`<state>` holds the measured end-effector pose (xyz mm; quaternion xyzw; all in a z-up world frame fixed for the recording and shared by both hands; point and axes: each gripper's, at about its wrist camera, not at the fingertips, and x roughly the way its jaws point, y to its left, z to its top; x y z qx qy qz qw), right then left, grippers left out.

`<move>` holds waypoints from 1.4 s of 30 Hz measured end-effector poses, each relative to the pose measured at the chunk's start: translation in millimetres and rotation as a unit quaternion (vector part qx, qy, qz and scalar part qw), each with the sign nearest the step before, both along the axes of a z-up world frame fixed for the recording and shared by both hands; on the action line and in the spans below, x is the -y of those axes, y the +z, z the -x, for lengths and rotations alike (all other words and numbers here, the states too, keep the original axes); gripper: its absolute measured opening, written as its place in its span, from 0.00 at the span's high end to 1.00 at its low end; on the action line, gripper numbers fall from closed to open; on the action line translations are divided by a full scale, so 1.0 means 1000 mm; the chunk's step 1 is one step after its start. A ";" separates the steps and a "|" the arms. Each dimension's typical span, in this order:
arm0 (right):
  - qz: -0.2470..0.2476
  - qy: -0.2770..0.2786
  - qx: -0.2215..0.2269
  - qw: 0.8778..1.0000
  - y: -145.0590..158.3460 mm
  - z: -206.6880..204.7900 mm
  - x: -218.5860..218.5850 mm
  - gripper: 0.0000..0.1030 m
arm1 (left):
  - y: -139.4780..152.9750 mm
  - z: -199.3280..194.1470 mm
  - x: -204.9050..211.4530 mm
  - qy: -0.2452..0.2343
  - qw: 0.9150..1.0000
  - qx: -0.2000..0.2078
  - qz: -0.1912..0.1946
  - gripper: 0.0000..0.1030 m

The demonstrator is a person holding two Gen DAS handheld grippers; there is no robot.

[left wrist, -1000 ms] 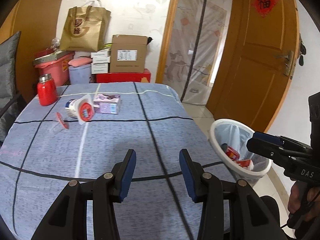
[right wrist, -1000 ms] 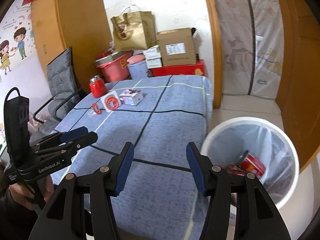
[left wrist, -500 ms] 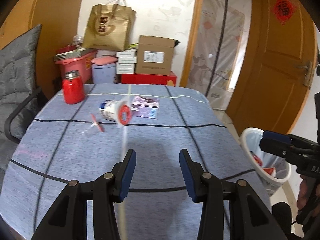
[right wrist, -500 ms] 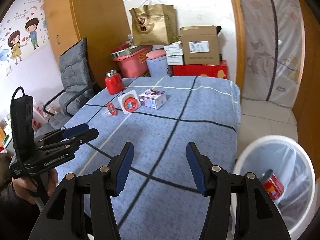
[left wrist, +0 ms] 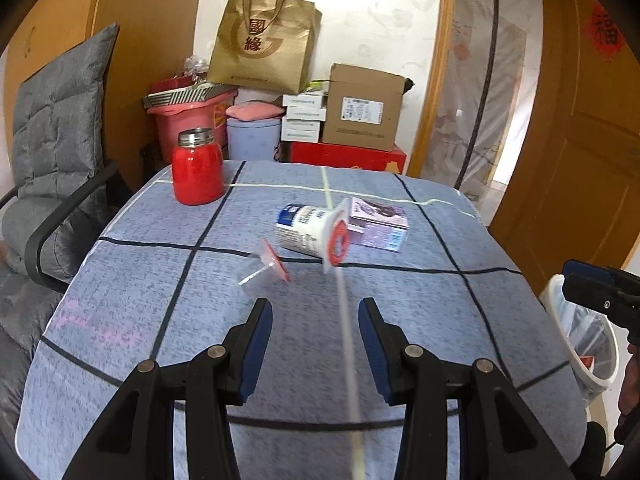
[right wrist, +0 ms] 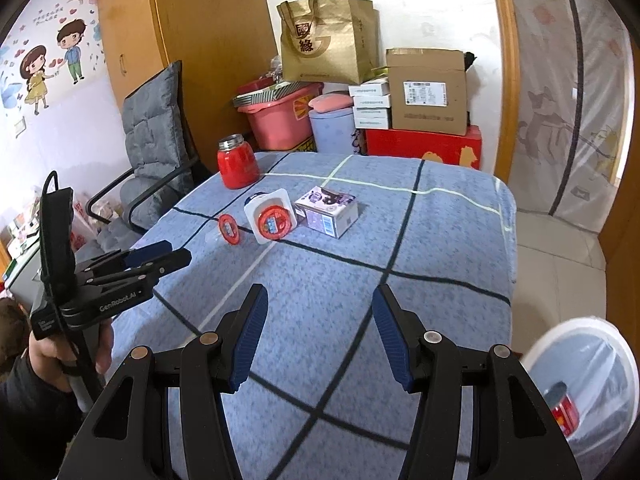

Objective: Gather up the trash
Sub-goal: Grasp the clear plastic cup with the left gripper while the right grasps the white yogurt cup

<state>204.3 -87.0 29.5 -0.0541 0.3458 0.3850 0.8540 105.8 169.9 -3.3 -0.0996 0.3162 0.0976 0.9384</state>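
On table (left wrist: 400, 360), yogurt cup (left wrist: 308, 232) sideways, lid rightward.

Desk (left wrist: 168, 320) under blue grid-lined cloth, red jar (left wrist: 197, 172) upright at 11 o'clock, yogurt cup (left wrist: 310, 232) on its side at centre, purple carton (left wrist: 378, 222) touching it at 3 o'clock, small clear lidded cup (left wrist: 262, 270) tipped at 7 o'clock of the yogurt cup.

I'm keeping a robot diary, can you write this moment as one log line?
left gripper: jaws open, empty | right gripper: jaws open, empty | yogurt cup, purple carton, small clear cup: on table | bin: beside table
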 end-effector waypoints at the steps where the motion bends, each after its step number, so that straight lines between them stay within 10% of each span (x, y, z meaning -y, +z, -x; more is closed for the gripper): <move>1: 0.001 0.001 0.000 1.000 -0.001 -0.002 -0.002 0.46 | -0.002 -0.002 -0.004 0.000 1.000 0.000 0.002 0.56; 42: 0.056 0.128 0.022 0.990 -0.016 -0.088 -0.158 0.46 | -0.041 -0.064 -0.068 -0.029 0.998 -0.035 0.037 0.49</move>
